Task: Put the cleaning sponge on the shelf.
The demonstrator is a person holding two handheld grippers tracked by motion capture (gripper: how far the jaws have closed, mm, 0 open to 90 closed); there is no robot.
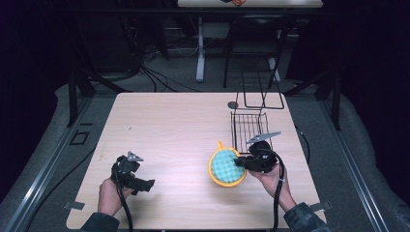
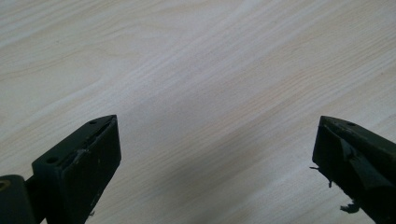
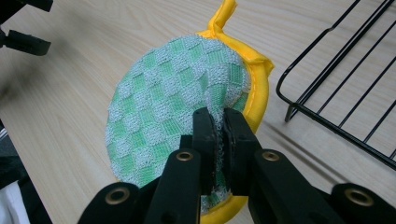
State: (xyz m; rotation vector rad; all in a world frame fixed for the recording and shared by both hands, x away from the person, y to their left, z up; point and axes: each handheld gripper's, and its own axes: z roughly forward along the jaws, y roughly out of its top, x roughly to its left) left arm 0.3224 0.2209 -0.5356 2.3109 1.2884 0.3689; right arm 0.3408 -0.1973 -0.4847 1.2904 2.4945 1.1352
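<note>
Nearest the person, the left claw (image 1: pixel 145 185) rests low over the near-left part of the bench (image 1: pixel 169 125) with its jaws spread wide apart and nothing between them; the left gripper view looks along them at bare pale wood grain, so this hand seems to be parked out of the way while the other works. To the right, the right claw (image 3: pixel 217 135) is clamped tight on the near edge of a round pot holder (image 3: pixel 173 112), a green-and-white checked terry face bound in a yellow rim (image 3: pixel 259 88) with a small yellow hanging loop (image 3: pixel 223 14) on its far side. The jaws pinch a fold of the fabric close to the binding, probably because the flat cloth offers no other purchase, and the pad appears tilted up from the wood on the gripped side, though from the high view I cannot tell how much of it is clear of the surface. The pot holder sits on the right half of the bench, just beside the near-left corner of a black wire rack (image 1: pixel 249 128), which stands beyond it. Farther back, an upright wire frame (image 1: pixel 263 94) rises at the far edge, with a small dark disc (image 1: pixel 233 105) just to its left.
</note>
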